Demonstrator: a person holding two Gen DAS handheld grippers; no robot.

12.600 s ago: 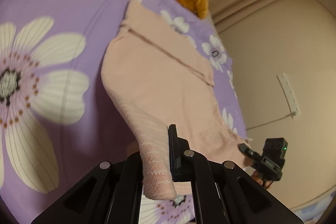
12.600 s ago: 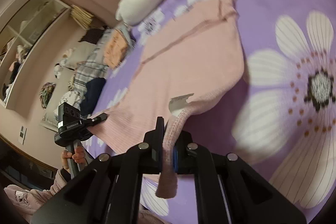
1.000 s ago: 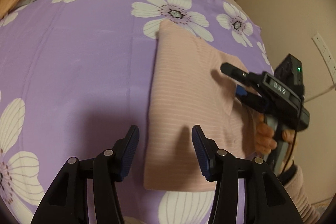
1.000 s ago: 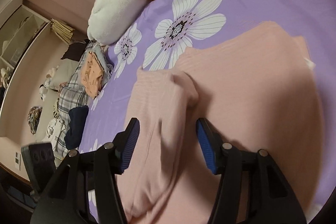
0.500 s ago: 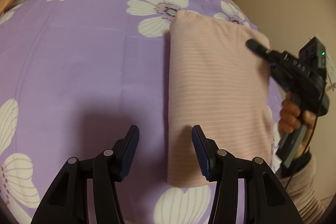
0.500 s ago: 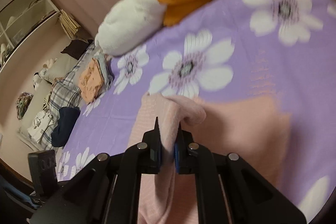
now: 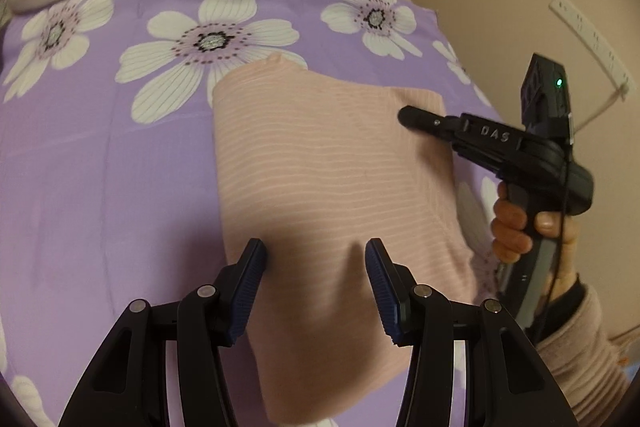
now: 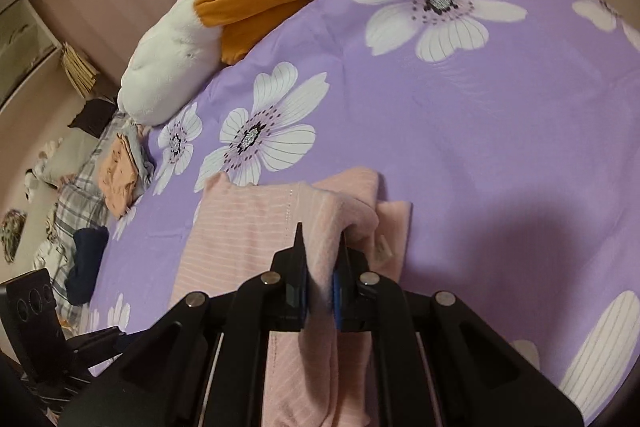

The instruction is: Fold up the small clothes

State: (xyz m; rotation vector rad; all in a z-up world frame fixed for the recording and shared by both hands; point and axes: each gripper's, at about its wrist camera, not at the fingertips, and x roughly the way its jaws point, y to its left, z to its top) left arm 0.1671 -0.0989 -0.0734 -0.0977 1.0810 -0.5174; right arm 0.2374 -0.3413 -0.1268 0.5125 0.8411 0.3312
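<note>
A pink striped garment [image 7: 320, 179] lies folded into a rectangle on the purple flowered bedspread [image 7: 100, 167]. My left gripper [image 7: 316, 259] is open and hovers over the garment's near end, holding nothing. My right gripper [image 8: 320, 267] is shut on a raised fold of the pink garment [image 8: 240, 227] at its right edge. The right gripper also shows in the left wrist view [image 7: 408, 115], held in a hand at the garment's right side.
A white and orange plush toy [image 8: 192, 39] lies at the head of the bed. A pile of folded clothes [image 8: 116, 179] lies at the far left of the bed. A beige wall with a power strip [image 7: 588, 39] stands to the right.
My left gripper has moved right, over the garment's near end, still open. My right gripper stays shut on the garment's edge and has carried it lower and to the right.
</note>
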